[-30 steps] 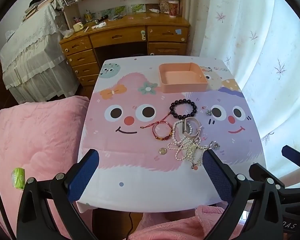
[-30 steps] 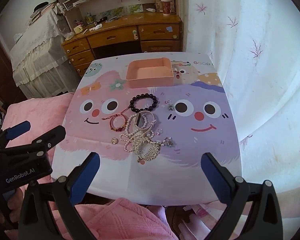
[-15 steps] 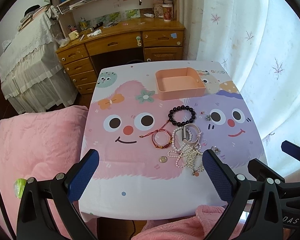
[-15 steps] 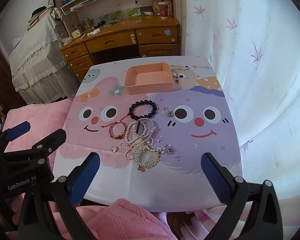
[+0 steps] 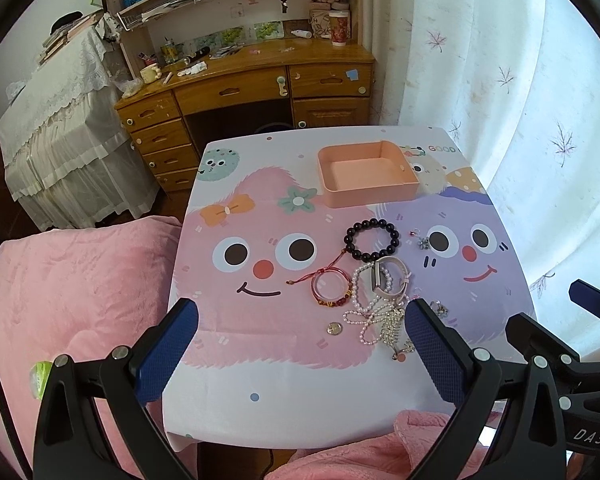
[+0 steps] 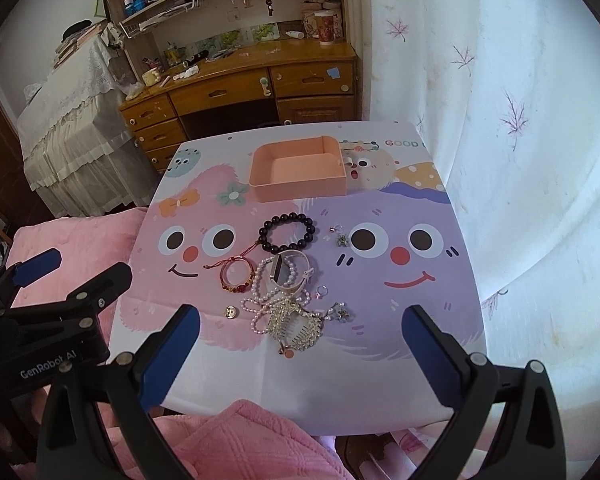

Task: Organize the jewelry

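Jewelry lies in a loose pile on the cartoon-print table (image 5: 260, 380): a dark bead bracelet (image 5: 372, 239), a red string bracelet (image 5: 332, 288), a white watch (image 5: 388, 280), a pearl strand (image 5: 366, 316), a rhinestone comb (image 6: 296, 326) and a small gold charm (image 5: 334, 328). An empty salmon-pink tray (image 5: 366, 178) sits at the far side; it also shows in the right wrist view (image 6: 298, 168). My left gripper (image 5: 300, 352) and right gripper (image 6: 300, 354) are both open and empty, held above the near table edge.
A pink blanket (image 5: 72, 300) covers the seat on the left and the near edge. A wooden desk (image 5: 244, 88) with shelves stands behind the table. A white curtain (image 5: 540, 120) hangs on the right. Small rings and charms (image 6: 342, 240) lie right of the pile.
Both grippers have pulled back and risen a little, so the table looks smaller and farther. The jewelry and tray have not moved. Both grippers stay open.
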Action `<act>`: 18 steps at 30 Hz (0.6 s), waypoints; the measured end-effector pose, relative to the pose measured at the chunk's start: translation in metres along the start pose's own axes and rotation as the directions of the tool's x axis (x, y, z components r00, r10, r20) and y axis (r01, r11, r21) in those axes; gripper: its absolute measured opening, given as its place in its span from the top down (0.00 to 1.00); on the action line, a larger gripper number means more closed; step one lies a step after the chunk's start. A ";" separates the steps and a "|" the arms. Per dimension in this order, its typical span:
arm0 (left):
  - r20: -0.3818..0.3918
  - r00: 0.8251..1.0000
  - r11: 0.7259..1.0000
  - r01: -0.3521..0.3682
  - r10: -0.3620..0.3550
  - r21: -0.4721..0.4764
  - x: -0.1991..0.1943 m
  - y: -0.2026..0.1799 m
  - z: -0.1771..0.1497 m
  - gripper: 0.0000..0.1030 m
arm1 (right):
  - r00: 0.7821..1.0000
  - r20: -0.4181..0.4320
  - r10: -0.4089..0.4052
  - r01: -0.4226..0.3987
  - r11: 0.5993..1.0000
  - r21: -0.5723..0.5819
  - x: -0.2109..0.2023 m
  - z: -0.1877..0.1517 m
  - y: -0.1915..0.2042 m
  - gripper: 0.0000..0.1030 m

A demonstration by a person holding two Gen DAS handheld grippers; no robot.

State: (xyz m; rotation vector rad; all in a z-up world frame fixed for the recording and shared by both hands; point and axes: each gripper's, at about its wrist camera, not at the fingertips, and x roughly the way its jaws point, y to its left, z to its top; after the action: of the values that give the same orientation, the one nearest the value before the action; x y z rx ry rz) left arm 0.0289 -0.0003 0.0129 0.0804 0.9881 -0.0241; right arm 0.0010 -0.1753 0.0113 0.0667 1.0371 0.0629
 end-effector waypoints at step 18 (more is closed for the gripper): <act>-0.015 1.000 0.999 0.005 -0.005 -0.033 0.005 0.011 0.006 0.01 | 0.999 0.023 0.031 -0.030 0.999 -0.020 0.000 0.008 0.002 0.01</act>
State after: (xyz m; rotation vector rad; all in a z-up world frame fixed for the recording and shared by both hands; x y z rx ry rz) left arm 0.0374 0.0102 0.0122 0.0475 1.0034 -0.0116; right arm 0.0083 -0.1738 0.0153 0.0657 1.0125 0.0997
